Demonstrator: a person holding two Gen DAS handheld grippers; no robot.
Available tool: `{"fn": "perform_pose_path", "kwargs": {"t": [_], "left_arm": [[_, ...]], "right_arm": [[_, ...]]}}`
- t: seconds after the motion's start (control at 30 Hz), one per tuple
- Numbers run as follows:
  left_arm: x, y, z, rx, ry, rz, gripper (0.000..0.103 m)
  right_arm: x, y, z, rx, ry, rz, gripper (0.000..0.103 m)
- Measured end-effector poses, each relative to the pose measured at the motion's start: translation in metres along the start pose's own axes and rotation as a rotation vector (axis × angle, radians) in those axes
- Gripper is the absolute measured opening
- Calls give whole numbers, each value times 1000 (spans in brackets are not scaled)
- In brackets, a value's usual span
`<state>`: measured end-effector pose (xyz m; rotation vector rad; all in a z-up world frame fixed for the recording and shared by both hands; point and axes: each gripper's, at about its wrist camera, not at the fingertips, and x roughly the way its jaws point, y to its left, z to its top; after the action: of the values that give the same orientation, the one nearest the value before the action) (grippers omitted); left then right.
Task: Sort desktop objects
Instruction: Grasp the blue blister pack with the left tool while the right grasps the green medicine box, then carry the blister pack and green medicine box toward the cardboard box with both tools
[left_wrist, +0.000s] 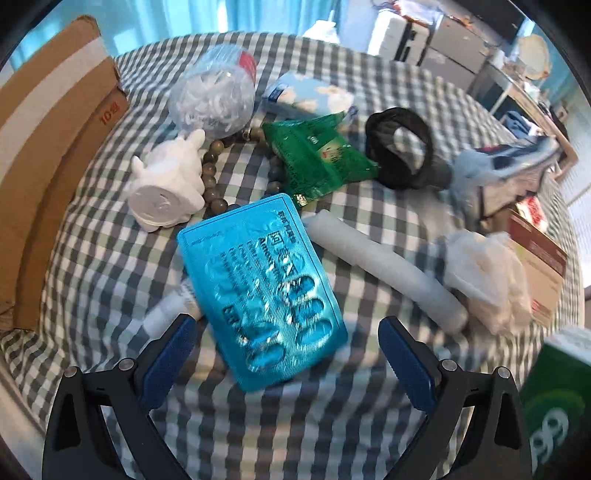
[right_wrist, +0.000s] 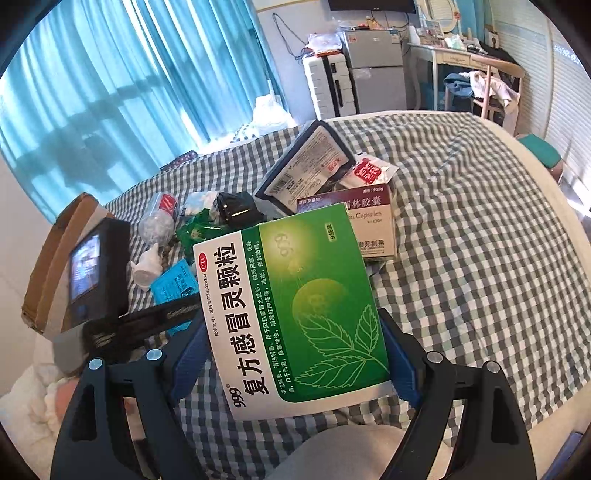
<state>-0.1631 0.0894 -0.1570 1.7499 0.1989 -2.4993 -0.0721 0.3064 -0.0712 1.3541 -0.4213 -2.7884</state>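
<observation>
Right tool (right_wrist: 295, 354) is clamped wide on a green-and-white cardboard medicine box (right_wrist: 291, 314), blue pads pressed on both long sides, box held clear above the grey-and-white checked cloth surface (right_wrist: 480, 258). Behind the box, on the cloth: a maroon-and-cream capsule carton (right_wrist: 373, 225), partly hidden; a dark-rimmed flat packet (right_wrist: 306, 166) leaning on it; a small white sachet with red print (right_wrist: 369, 171).

Left tool (left_wrist: 288, 336) has its jaws spread wide, nothing gripped. It points steeply down over a shiny blue foil blister pack (left_wrist: 262, 288), which lies flat on the cloth between the open fingers; can't tell if the pads touch it.

Near the blister pack:
- white frosted plastic tube (left_wrist: 384, 266), just right of it
- white plaster animal figurine (left_wrist: 170, 184), on its side, upper left
- string of brown-grey round beads (left_wrist: 214, 162), beside the figurine, partly under the pack
- crumpled green foil sachet (left_wrist: 321, 155), beyond it
- clear plastic bottle with red cap holding white bits (left_wrist: 214, 96), on its side, at the back
- black fabric band loop (left_wrist: 402, 147), right of the sachet
- crumpled white tissue (left_wrist: 484, 273), far right

Brown cardboard box (left_wrist: 48, 147) stands at the left edge of the cloth. Medicine box corner also shows in the left wrist view, lower right.
</observation>
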Motion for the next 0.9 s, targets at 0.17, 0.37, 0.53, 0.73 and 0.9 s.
{"fn": "perform_pose_path", "kwargs": {"t": [0.17, 0.37, 0.53, 0.73, 0.9], "left_arm": [[16, 5, 10, -1, 9, 7, 80], [7, 26, 10, 21, 4, -70, 72], [-10, 46, 4, 33, 8, -116, 71], [-46, 57, -6, 53, -34, -149, 71], [-89, 59, -18, 86, -129, -161, 71]], "right_arm": [[5, -4, 0, 11, 12, 3, 84], [6, -2, 1, 3, 15, -8, 84], [0, 4, 1, -9, 6, -11, 84], [-19, 16, 2, -33, -23, -19, 84], [-39, 33, 2, -55, -51, -22, 84]]}}
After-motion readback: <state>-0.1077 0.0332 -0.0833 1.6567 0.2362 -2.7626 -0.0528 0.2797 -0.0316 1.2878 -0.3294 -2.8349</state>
